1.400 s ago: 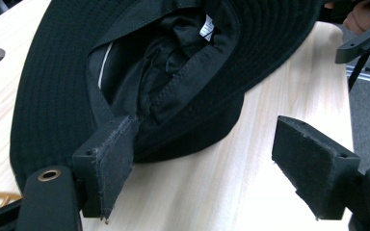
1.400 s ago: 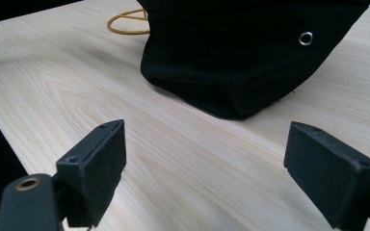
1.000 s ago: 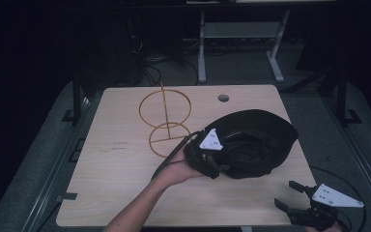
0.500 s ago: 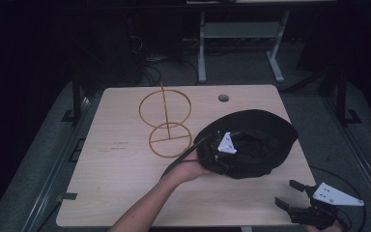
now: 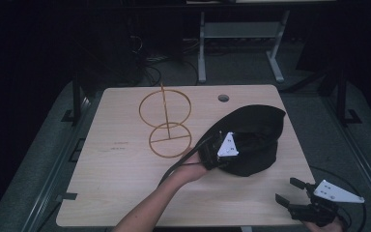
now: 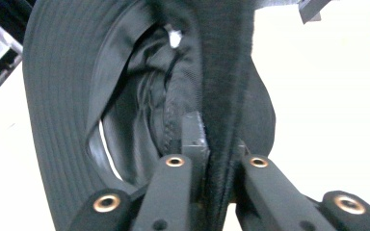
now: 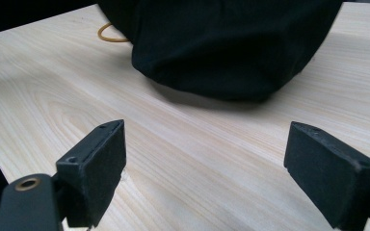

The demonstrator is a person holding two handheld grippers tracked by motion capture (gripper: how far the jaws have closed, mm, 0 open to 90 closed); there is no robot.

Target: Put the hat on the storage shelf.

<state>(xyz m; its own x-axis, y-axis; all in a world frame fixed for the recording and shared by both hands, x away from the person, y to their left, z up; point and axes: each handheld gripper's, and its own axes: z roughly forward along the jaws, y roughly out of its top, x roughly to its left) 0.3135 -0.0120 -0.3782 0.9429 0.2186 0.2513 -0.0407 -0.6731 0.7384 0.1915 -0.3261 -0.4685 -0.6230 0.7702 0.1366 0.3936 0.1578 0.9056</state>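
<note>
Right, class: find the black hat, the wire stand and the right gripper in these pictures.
black hat [image 5: 261,128]: high view, on the crown's top.
wire stand [image 5: 170,139]: high view, on the lower ring's crossbar.
right gripper [image 7: 204,180]: right gripper view, midway between its open fingertips.

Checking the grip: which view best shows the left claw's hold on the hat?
The left gripper view: the left claw is shut on the hat brim. The high view shows the whole hat with the grip hidden; the right gripper view shows its outside, with the right claw open.

Black hat with ribbed stitching, on pale wood-grain table. Yellow-gold wire stand. Black grippers, white three-cornered plates.
</note>
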